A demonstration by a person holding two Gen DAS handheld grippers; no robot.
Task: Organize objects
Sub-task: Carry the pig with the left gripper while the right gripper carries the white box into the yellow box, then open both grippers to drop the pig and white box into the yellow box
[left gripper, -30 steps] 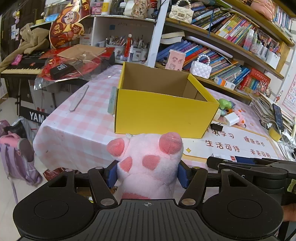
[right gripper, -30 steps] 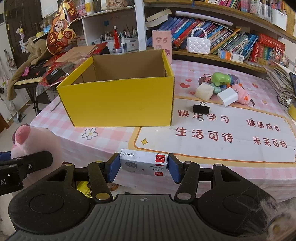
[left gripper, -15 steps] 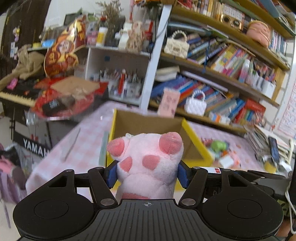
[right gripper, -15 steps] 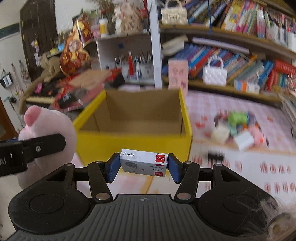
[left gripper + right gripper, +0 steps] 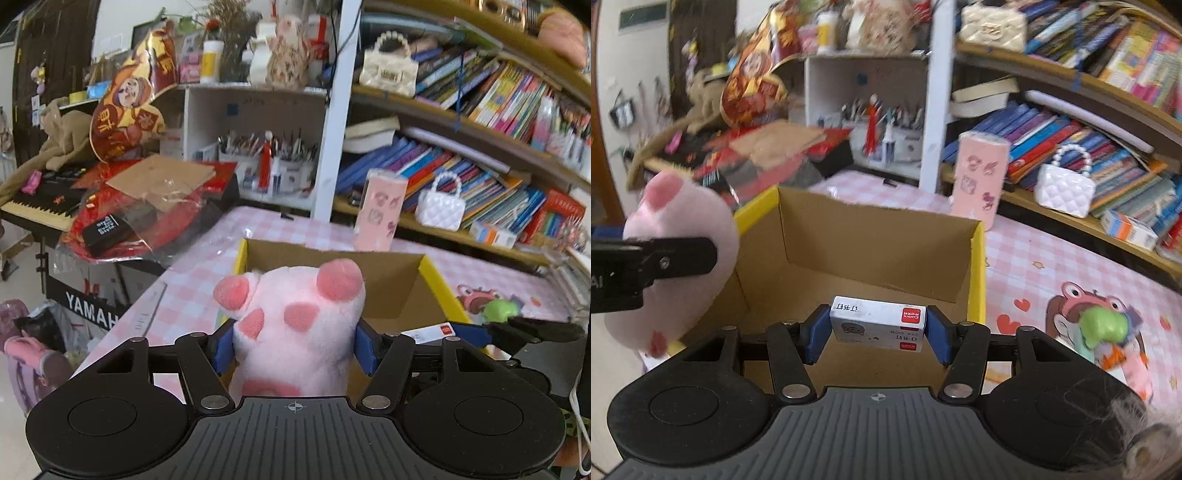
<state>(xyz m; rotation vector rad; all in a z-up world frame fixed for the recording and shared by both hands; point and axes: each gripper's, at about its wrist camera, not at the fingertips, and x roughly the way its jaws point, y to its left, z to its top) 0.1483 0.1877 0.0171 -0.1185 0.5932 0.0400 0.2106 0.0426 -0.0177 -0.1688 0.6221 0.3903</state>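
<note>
From the left wrist, the left gripper (image 5: 295, 345) clamps a pink plush (image 5: 295, 328) by its sides, held over the near wall of the yellow box (image 5: 436, 280), probably for dropping in; the plush hides most of the box floor. From the right wrist, the right gripper (image 5: 877, 332) pinches a staple box (image 5: 878, 320) endwise above the open box (image 5: 977, 273); its near wall is hidden and the shelves behind are blurred.

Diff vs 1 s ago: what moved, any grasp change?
Both grippers rose and advanced to the yellow box. The right gripper now holds the staple box over the opening; the left gripper brings the pink plush to its near edge. Both grasps unchanged; box unmoved.
</note>
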